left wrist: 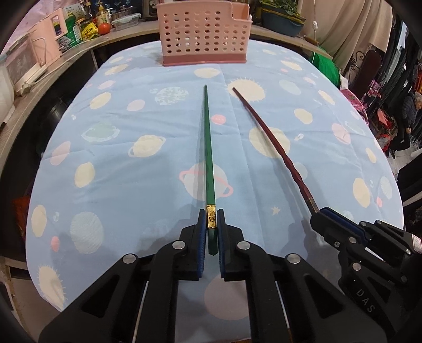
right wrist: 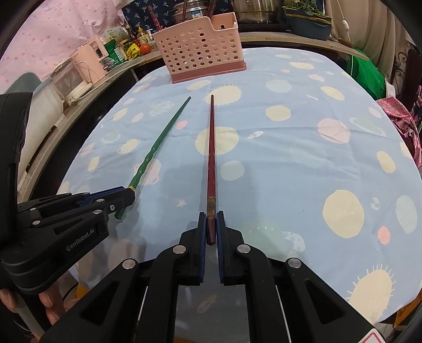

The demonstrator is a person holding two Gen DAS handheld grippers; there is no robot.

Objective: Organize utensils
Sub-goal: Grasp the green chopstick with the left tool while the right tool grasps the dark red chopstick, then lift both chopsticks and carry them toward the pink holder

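A green chopstick [left wrist: 208, 147] with a gold band stretches away from me over the blue planet-print tablecloth [left wrist: 118, 163]; my left gripper [left wrist: 211, 214] is shut on its thick end. A dark red chopstick [right wrist: 211, 158] points the same way, its thick end clamped in my right gripper [right wrist: 211, 215]. In the left wrist view the right gripper [left wrist: 317, 211] and the red chopstick [left wrist: 271, 142] show at the right. In the right wrist view the left gripper [right wrist: 129, 192] and the green chopstick [right wrist: 161, 147] show at the left. A pink perforated utensil holder [left wrist: 204, 34] stands at the table's far edge.
A wooden counter [left wrist: 52, 68] curves along the left and back, crowded with bottles, jars, a tomato and a pink appliance [left wrist: 44, 44]. A green cloth [left wrist: 327, 63] and a plant tub [left wrist: 282, 21] lie at the back right. A person's fingers [right wrist: 50, 303] hold the left gripper's handle.
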